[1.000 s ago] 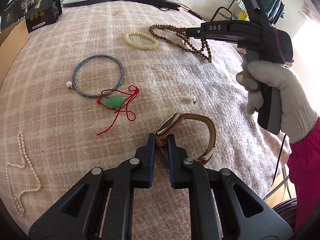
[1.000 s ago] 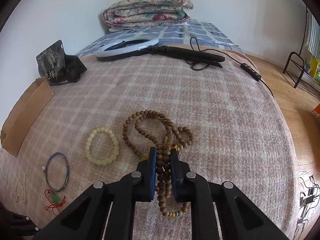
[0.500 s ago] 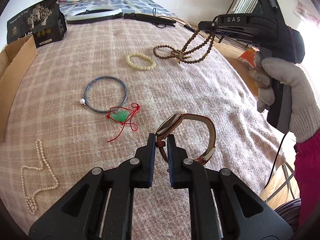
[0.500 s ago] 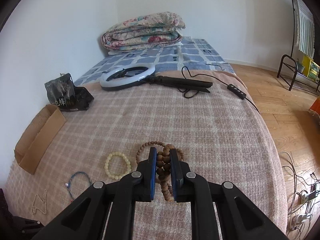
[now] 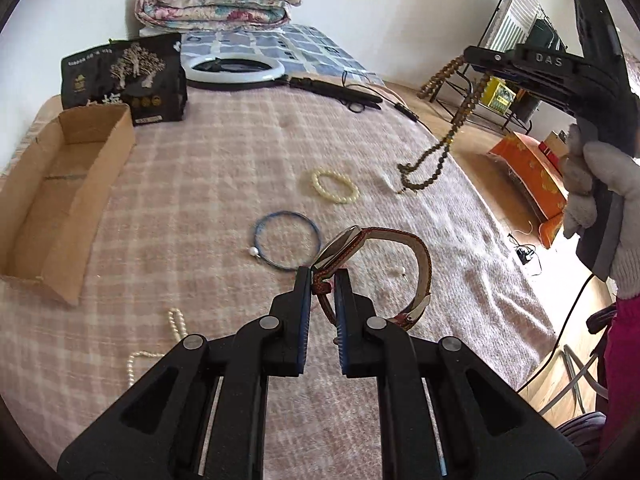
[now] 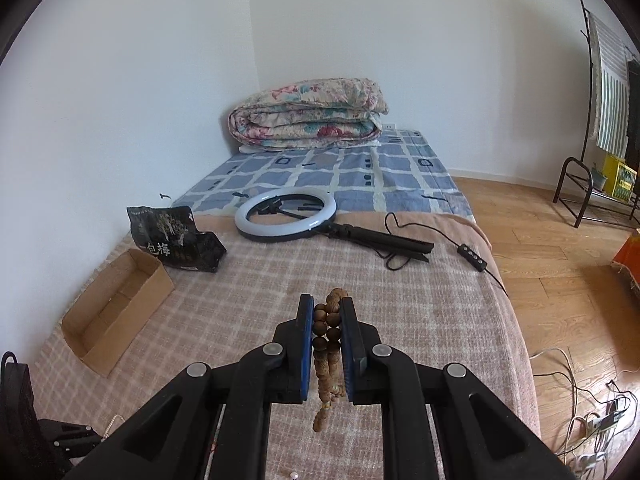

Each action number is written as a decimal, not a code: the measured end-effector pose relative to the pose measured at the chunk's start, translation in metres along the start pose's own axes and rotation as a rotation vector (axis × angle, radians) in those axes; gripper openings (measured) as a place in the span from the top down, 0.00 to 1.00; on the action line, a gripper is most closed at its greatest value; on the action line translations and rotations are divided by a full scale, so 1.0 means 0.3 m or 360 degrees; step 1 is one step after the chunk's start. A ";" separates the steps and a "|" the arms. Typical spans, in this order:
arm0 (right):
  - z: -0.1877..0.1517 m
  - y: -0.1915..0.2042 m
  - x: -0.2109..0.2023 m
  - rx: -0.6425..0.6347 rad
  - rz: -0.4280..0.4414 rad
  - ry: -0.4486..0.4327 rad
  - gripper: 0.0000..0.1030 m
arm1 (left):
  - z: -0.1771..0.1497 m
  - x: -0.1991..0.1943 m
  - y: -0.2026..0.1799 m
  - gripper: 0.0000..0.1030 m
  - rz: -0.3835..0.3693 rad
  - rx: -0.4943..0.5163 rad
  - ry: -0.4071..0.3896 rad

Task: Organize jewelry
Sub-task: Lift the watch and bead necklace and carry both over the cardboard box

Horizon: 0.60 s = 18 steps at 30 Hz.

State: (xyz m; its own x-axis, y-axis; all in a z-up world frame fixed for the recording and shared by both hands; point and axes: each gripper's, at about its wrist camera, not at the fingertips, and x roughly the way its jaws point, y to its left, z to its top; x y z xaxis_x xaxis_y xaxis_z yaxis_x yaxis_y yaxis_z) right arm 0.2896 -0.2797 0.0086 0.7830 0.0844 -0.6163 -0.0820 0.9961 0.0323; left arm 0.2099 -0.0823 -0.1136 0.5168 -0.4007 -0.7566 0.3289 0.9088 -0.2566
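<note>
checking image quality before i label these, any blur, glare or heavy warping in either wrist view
Left wrist view: strong fisheye bending with dark corners; the window side at right is blown out, washing out the gloved hand; the watch in the left gripper is sharp. Right wrist view: same barrel warp, even soft daylight, no glare; the wooden beads in the right gripper are sharp.

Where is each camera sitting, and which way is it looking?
Left wrist: on the left gripper, which grips a watch; looks across the bed; shows the gloved right hand.
Right wrist: on the right gripper, which grips wooden beads; looks toward the far wall; shows only its own fingers.
Shared: box, ring light, quilt.
</note>
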 end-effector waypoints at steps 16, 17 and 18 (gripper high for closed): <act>0.285 0.319 -0.188 -0.0170 0.0146 -0.0198 0.90 | 0.117 -0.286 0.416 0.91 0.0257 -0.0213 -0.0265; 0.300 0.352 -0.187 -0.0188 0.0162 -0.0203 0.90 | 0.116 -0.294 0.450 0.91 0.0270 -0.0238 -0.0265; 0.314 0.384 -0.186 -0.0205 0.0181 -0.0206 0.90 | 0.112 -0.298 0.479 0.91 0.0285 -0.0258 -0.0262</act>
State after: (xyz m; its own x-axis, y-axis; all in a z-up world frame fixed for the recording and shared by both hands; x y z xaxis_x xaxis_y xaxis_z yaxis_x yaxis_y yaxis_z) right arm 0.2945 -0.1672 0.1208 0.8364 0.2067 -0.5077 -0.2457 0.9693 -0.0102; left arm 0.2375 0.0801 -0.0626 0.6811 -0.2335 -0.6940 0.0968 0.9682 -0.2307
